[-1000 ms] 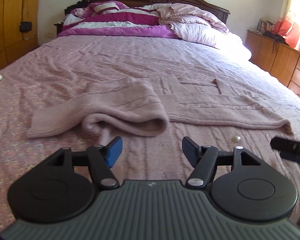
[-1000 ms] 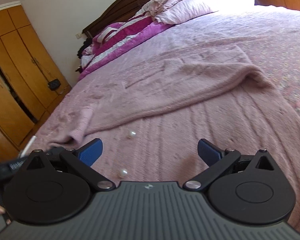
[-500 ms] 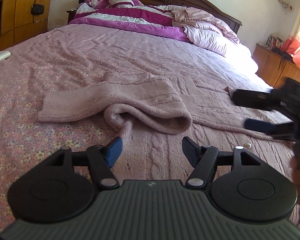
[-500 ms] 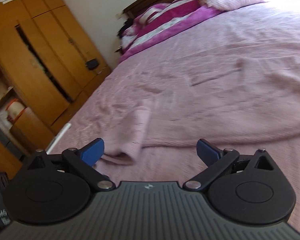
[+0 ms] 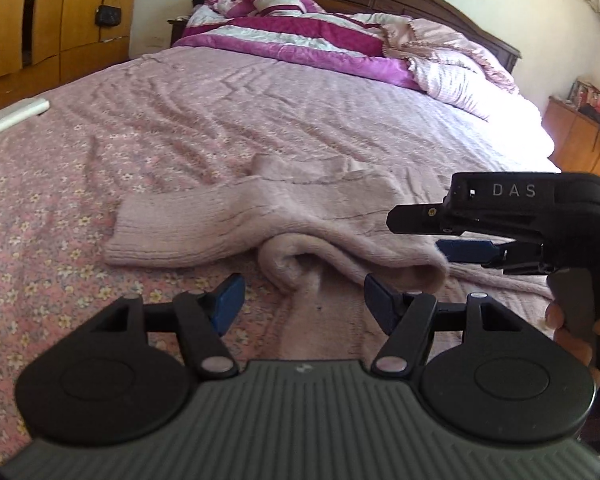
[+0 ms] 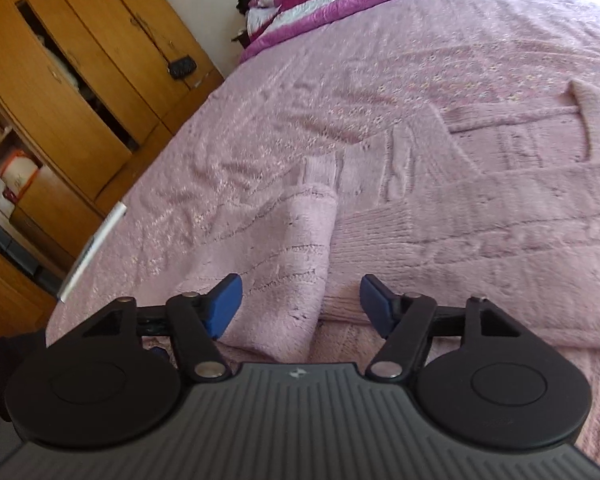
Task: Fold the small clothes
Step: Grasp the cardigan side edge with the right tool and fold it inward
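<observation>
A pale pink knitted sweater [image 5: 300, 216] lies on the pink bedspread, one sleeve folded over its body into a rolled bump. My left gripper [image 5: 300, 300] is open and empty, just in front of that fold. My right gripper [image 6: 300, 304] is open and empty, low over the folded sleeve [image 6: 296, 248], with the sweater body [image 6: 500, 216] to its right. In the left wrist view the right gripper [image 5: 452, 236] shows from the side at the right, close to the fold's right end.
The bed [image 5: 260, 112] stretches ahead with a purple and white quilt and pillows [image 5: 324, 40] at the headboard. Wooden wardrobes [image 6: 60, 80] stand along the left. A white stick-like object [image 6: 92, 248] lies at the bed's left edge. A wooden dresser [image 5: 580, 140] is at the right.
Both grippers have moved in toward the folded sleeve. The right gripper swung left and down over the sweater and now shows large in the left wrist view. Both stay open.
</observation>
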`<state>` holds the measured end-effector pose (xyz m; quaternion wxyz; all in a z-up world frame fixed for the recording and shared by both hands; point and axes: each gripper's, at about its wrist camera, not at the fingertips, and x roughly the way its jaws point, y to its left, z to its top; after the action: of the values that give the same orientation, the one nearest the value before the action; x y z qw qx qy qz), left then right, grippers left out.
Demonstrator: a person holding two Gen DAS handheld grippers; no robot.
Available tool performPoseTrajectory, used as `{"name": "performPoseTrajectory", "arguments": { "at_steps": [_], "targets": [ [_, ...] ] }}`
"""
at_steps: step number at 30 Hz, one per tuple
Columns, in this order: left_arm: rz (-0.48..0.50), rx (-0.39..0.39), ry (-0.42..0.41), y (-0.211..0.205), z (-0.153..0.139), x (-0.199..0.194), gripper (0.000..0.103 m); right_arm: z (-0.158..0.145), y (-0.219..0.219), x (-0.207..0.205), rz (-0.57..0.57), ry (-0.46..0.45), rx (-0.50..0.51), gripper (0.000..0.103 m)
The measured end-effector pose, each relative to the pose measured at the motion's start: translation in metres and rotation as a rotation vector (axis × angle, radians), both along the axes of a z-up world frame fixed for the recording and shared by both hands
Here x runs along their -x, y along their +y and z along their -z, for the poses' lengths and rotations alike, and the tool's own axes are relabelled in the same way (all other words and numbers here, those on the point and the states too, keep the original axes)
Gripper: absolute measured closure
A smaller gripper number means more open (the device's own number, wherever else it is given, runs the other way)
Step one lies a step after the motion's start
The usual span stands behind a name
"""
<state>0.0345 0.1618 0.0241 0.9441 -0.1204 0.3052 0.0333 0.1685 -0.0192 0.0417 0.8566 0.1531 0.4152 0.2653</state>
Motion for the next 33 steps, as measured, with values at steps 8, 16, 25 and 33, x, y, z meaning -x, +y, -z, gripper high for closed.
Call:
{"name": "performPoseTrajectory", "arguments": {
  "at_steps": [8, 16, 25, 33],
  "targets": [
    [-0.075, -0.092, 0.049, 0.005, 0.009, -0.008, 0.033, -0.042, -0.006, 0.013, 0.008, -0.173, 0.037, 0.096],
    [-0.069, -0.127, 0.051, 0.004, 0.011, -0.008, 0.033, -0.035, -0.039, 0.014, 0.053, -0.114, 0.048, 0.096],
    [-0.052, -0.130, 0.029, 0.003, 0.015, -0.006, 0.032, -0.009, -0.010, -0.002, 0.030, 0.011, 0.012, 0.042],
    [-0.060, -0.136, 0.034, 0.000, 0.015, -0.010, 0.032, -0.006, 0.018, -0.003, 0.016, -0.028, 0.063, 0.090]
  ]
}}
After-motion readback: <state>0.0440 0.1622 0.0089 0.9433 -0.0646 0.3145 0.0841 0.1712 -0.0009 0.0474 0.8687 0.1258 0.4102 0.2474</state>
